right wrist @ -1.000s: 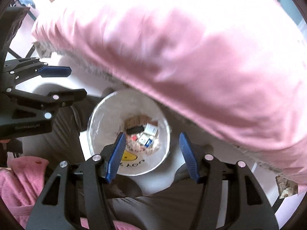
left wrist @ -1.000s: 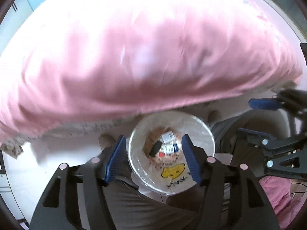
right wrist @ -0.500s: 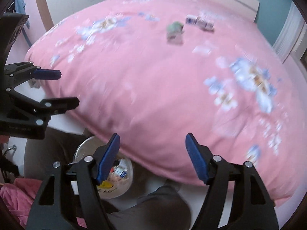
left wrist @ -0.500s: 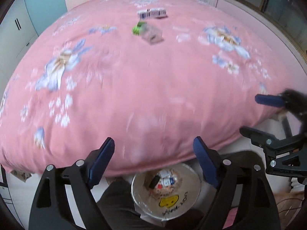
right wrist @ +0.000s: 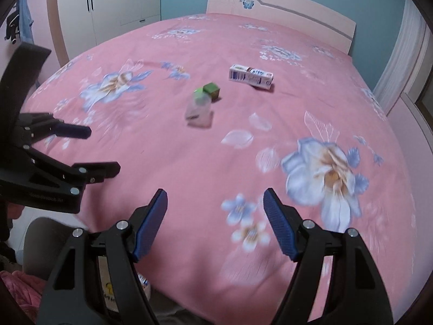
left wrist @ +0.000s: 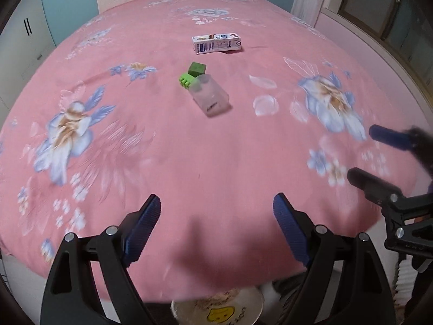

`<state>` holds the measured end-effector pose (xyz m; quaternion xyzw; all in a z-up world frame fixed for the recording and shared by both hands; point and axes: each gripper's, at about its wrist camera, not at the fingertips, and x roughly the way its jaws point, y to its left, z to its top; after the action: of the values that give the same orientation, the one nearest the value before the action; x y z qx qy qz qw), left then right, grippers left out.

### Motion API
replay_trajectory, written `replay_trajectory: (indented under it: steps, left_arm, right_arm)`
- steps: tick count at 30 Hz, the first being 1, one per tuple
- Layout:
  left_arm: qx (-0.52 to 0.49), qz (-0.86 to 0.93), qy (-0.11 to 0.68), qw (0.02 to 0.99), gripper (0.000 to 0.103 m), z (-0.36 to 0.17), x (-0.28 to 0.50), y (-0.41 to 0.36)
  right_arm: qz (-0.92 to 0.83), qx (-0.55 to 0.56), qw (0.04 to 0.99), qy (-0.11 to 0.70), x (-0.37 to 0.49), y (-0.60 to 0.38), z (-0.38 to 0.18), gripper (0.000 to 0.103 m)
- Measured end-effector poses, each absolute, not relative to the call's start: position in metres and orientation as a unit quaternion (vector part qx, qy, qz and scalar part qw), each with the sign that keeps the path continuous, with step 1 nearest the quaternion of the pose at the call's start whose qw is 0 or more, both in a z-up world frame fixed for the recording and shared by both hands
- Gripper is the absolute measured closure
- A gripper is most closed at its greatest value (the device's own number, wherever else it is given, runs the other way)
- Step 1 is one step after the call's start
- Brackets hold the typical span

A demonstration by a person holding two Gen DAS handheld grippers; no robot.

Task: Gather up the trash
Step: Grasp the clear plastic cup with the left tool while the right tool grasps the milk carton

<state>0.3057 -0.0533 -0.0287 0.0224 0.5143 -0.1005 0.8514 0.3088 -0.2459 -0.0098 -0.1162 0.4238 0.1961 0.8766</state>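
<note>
Both the left gripper (left wrist: 213,227) and right gripper (right wrist: 213,222) hover with fingers spread, empty. 3 pieces remain mid-bed: clear bottle (left wrist: 211,96), green block (left wrist: 197,69), carton (left wrist: 216,44) above. Next move: reach the bottle, likely bin (left wrist: 216,311)-bound at bottom edge.

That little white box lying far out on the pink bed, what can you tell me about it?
The carton is a small oblong box, apparently printed cardboard: white with blue print and a brown patch near one end. It looks closed and undamaged and lies flat on its long side on the bedspread, toward the headboard. Nothing touches it but the cloth; the green block lies nearer, apart from it.
</note>
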Motion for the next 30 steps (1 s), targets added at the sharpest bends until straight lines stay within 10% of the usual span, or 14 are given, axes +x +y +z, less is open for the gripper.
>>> replay_trajectory:
  steps: [30]
  left_arm:
    - [-0.138, 0.028, 0.650, 0.747, 0.016, -0.041, 0.471, -0.056]
  right_arm:
    - [0.355, -0.314, 0.730, 0.493, 0.641, -0.197, 0.028, 0.030]
